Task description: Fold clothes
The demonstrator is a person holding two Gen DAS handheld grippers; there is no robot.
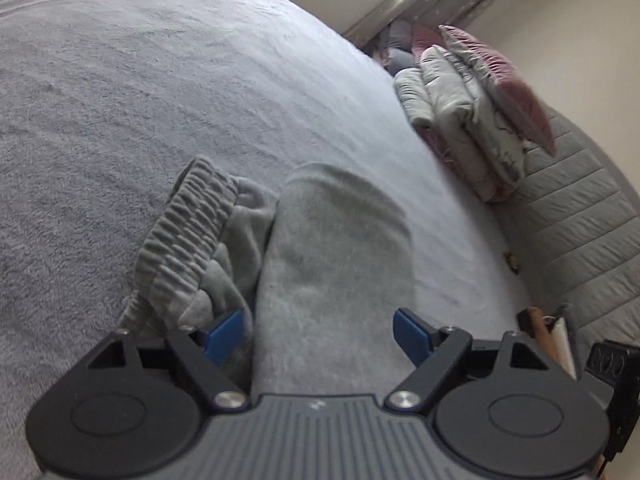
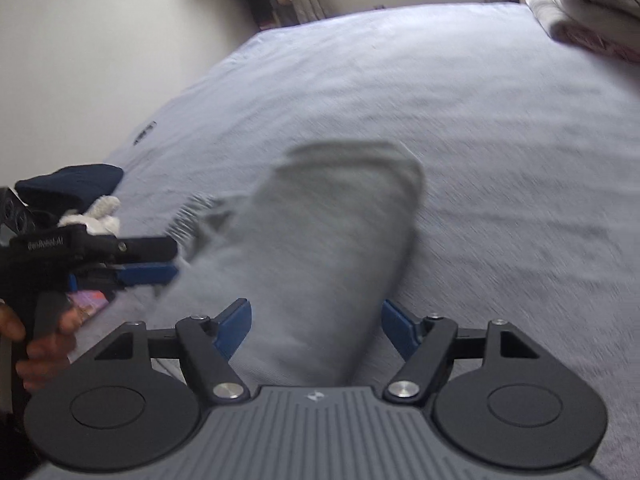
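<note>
1. Grey sweatpants (image 1: 332, 264) folded lengthwise on the bed (image 1: 160, 80), lying directly ahead of both tools; ribbed waistband (image 1: 188, 236) bunched ahead-left of the left tool (image 1: 319, 334); further folding judged outstanding
2. Left tool open, angled down, nothing gripped
3. Right tool (image 2: 316, 326) likewise open, straddling the fabric, pads apart from it

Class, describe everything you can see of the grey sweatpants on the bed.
The grey sweatpants look like soft fleece, with a ribbed elastic waistband bunched beside a folded-over, rounded panel. They lie crumpled on the pale bedspread. The panel runs between each gripper's blue fingers; no pad visibly presses it.
</note>
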